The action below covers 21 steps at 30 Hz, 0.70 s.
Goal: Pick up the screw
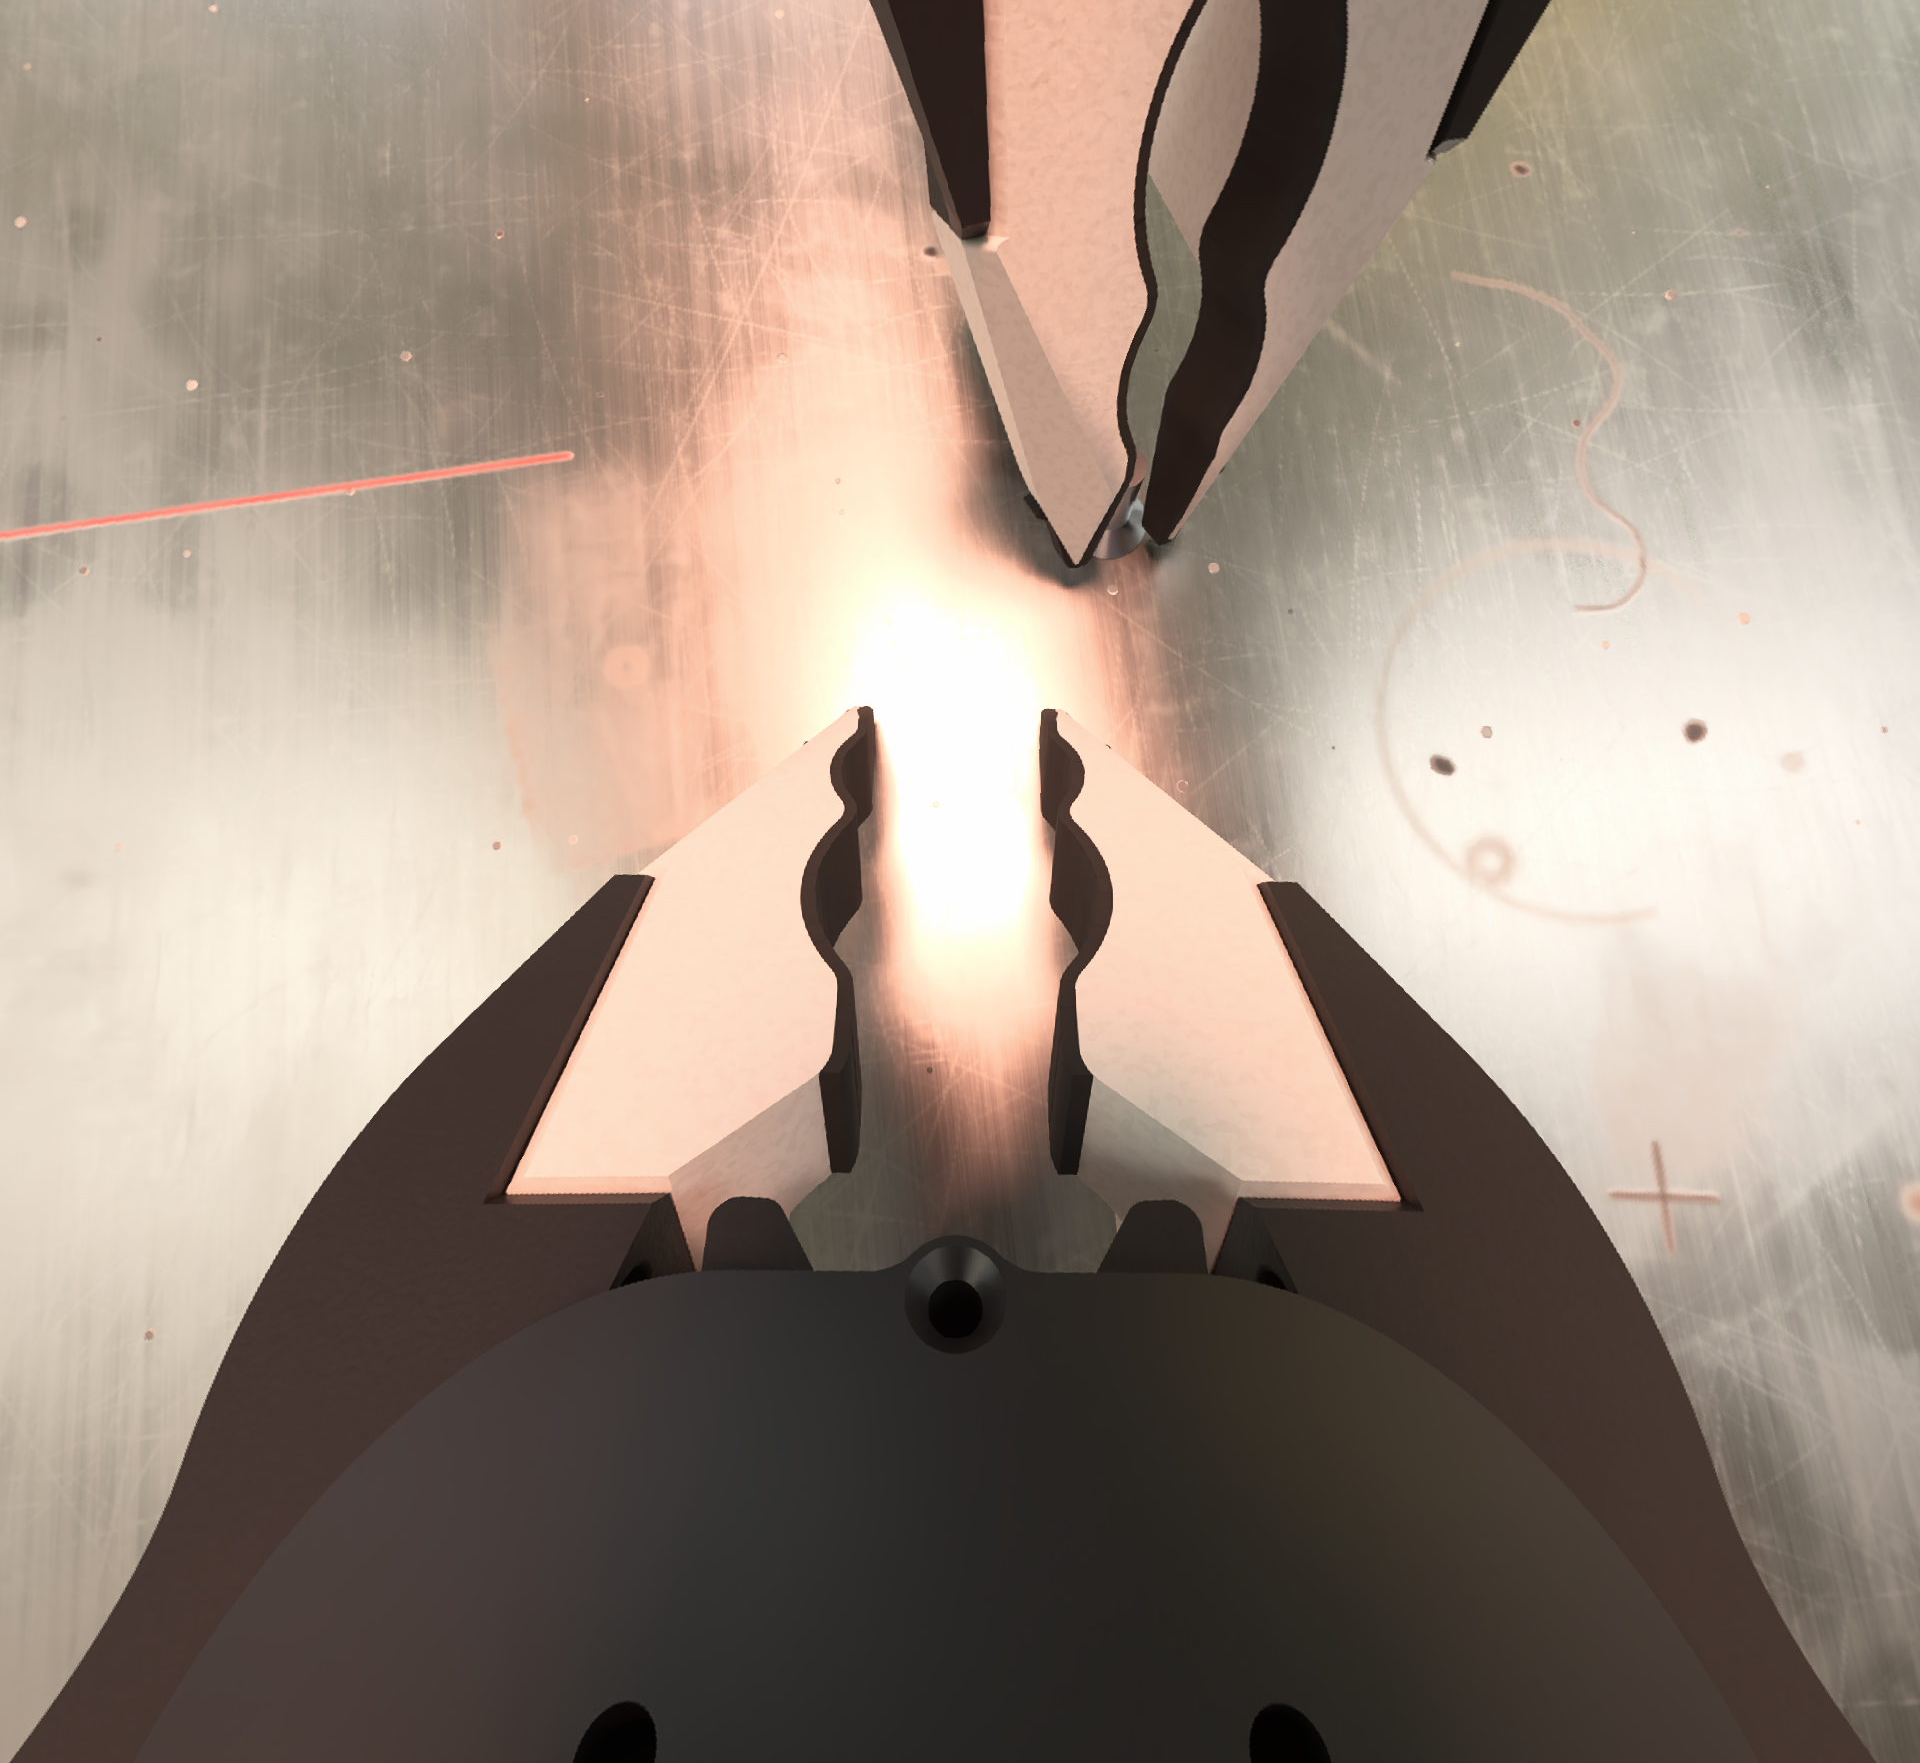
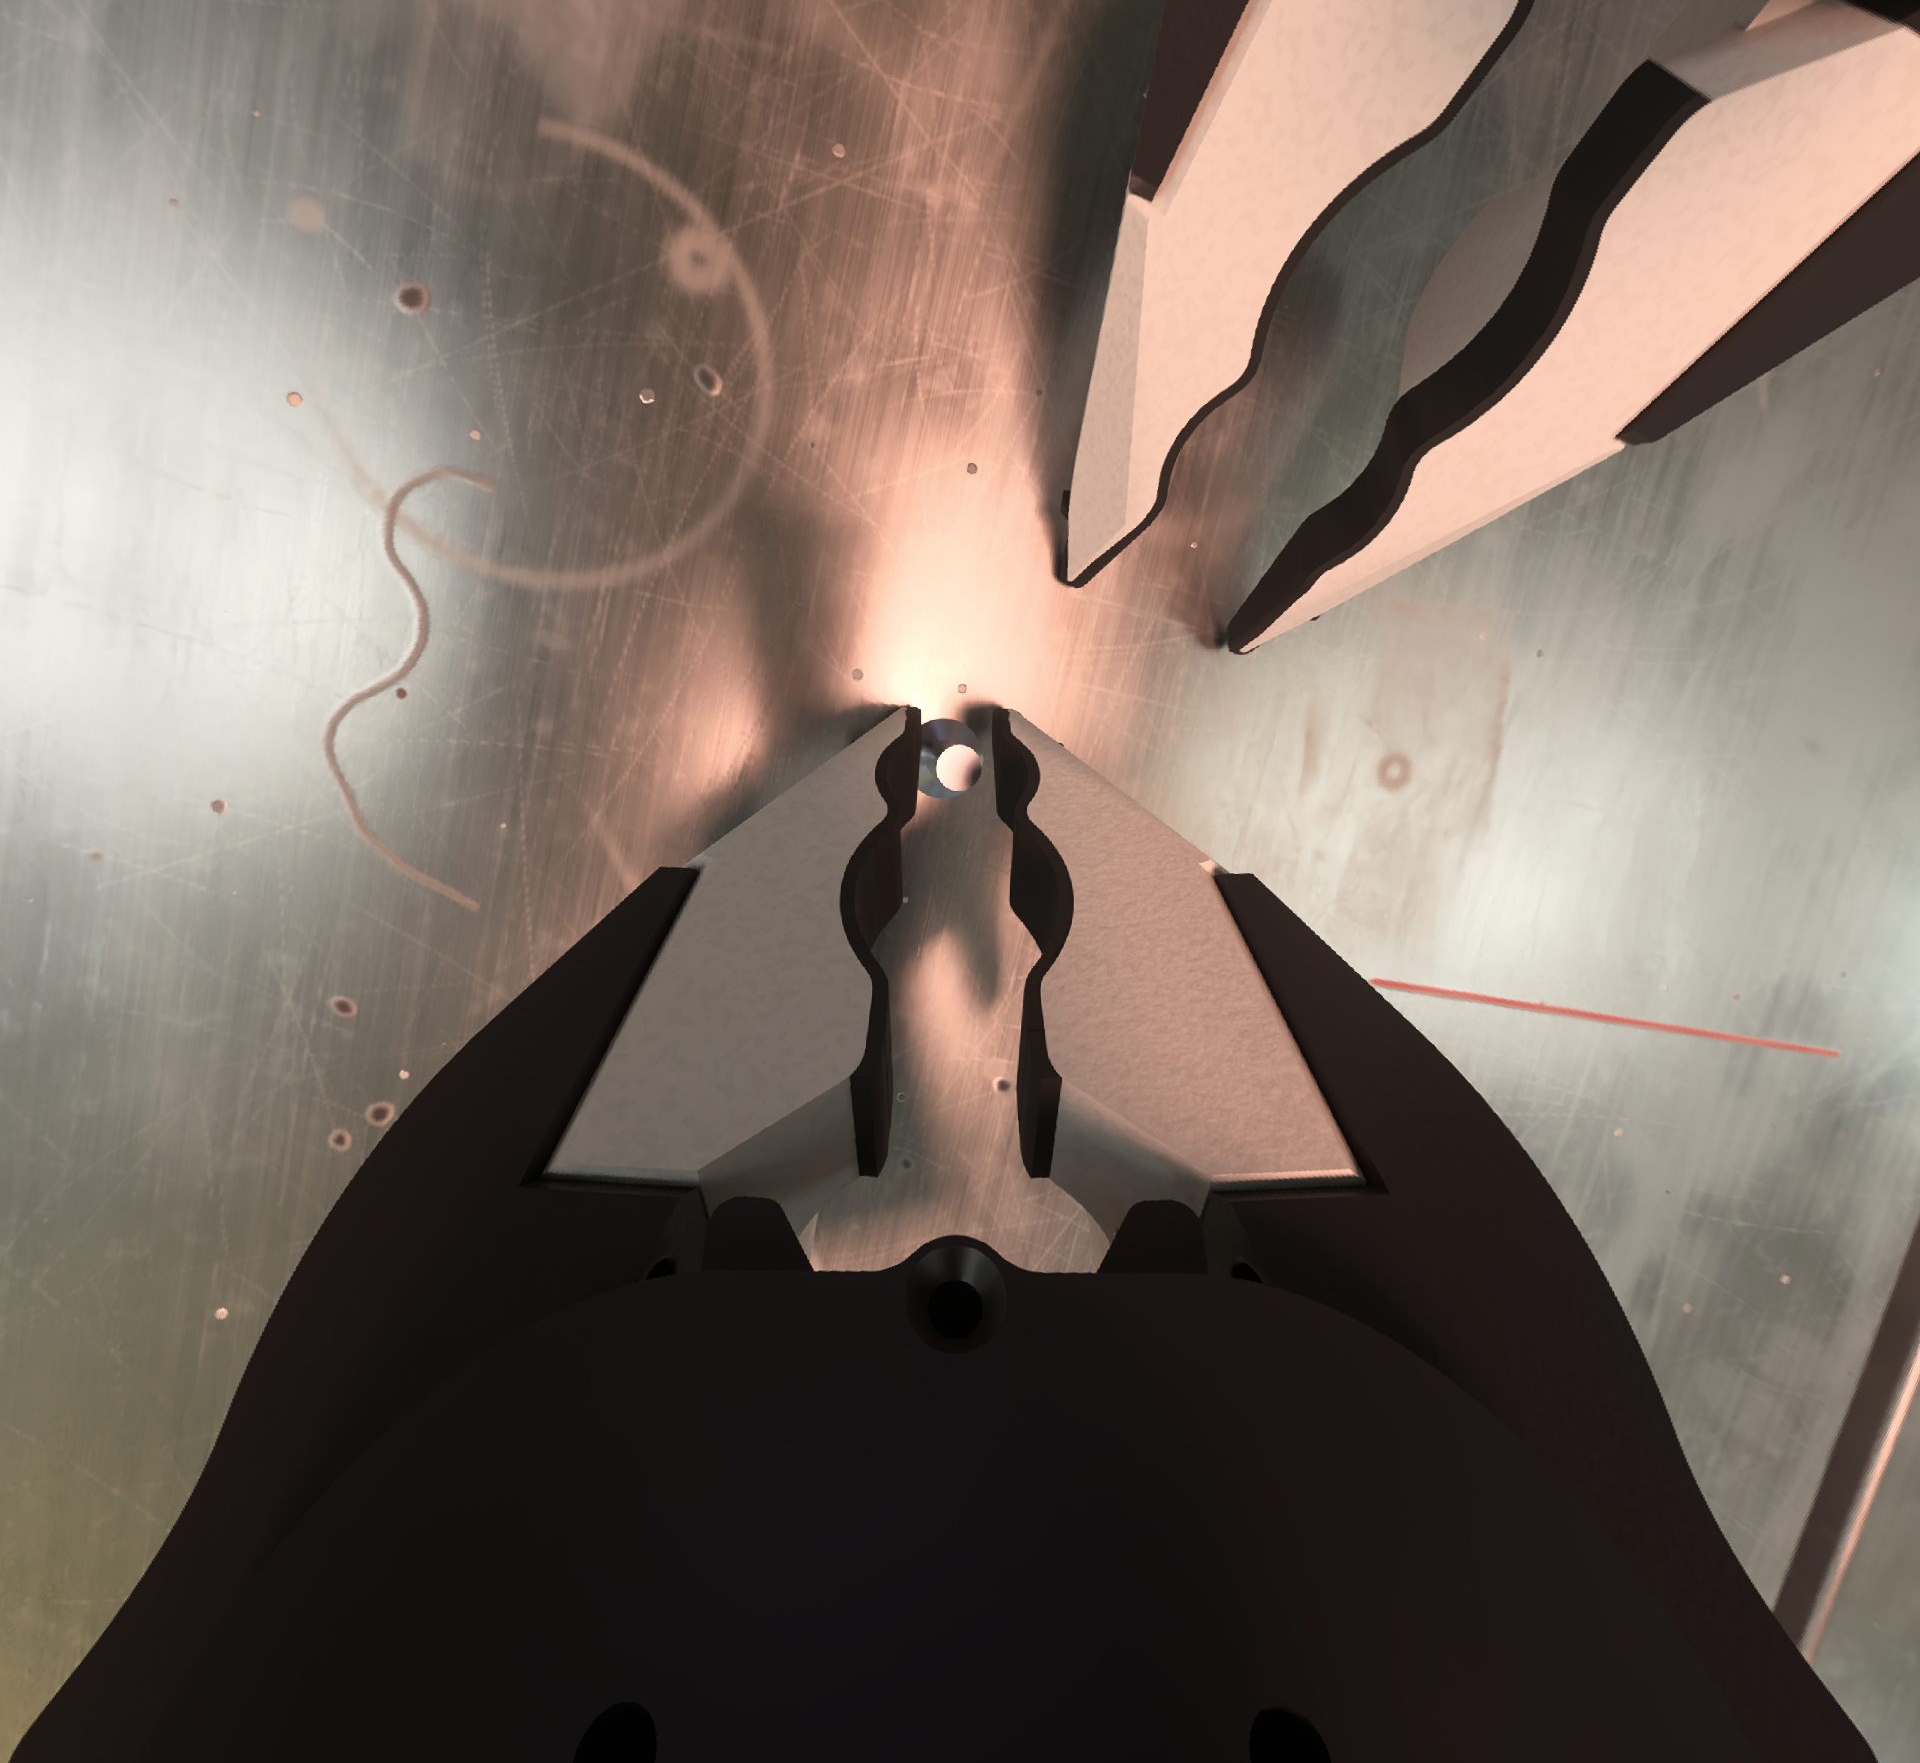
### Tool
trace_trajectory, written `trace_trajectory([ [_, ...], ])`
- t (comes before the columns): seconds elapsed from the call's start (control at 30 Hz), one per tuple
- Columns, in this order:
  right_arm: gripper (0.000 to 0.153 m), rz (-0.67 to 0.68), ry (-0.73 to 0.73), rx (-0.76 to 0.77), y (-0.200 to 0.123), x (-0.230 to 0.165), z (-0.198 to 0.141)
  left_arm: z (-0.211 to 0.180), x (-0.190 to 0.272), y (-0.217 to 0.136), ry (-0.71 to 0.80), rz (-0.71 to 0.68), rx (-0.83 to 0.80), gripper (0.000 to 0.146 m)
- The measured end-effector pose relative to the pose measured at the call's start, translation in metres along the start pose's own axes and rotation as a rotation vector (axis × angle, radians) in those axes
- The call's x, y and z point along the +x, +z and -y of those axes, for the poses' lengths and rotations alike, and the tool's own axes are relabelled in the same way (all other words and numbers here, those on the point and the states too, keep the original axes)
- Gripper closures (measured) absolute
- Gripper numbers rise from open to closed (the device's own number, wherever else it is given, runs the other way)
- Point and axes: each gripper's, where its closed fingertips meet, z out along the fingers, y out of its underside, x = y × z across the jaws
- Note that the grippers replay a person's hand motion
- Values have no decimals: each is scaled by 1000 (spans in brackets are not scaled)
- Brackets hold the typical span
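The screw is a small silvery piece seen end-on between my right gripper's fingertips, down at the scratched metal table. The jaws stand narrow and close around it. In the left wrist view the right gripper comes down from the top, its tips on the table pinching the screw. My left gripper is open and empty, just short of the right gripper's tips, low over the table. It also shows at the upper right of the right wrist view.
The metal surface bears scratches, dots and drawn curves. A thin red line lies to the left gripper's left; it shows at the right in the right wrist view. A table edge or seam runs at the far right.
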Motion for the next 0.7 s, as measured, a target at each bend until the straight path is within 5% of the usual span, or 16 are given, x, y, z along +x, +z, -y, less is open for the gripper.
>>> trace_trajectory([
  [0.4, 145, 52, 47, 29, -3, -1, -8, -1, -1, 0, -7, -9, 6, 114],
  [0.7, 145, -151, 229, 112, -23, 25, 3, 0, -3, 1, -56, -6, 7, 115],
])
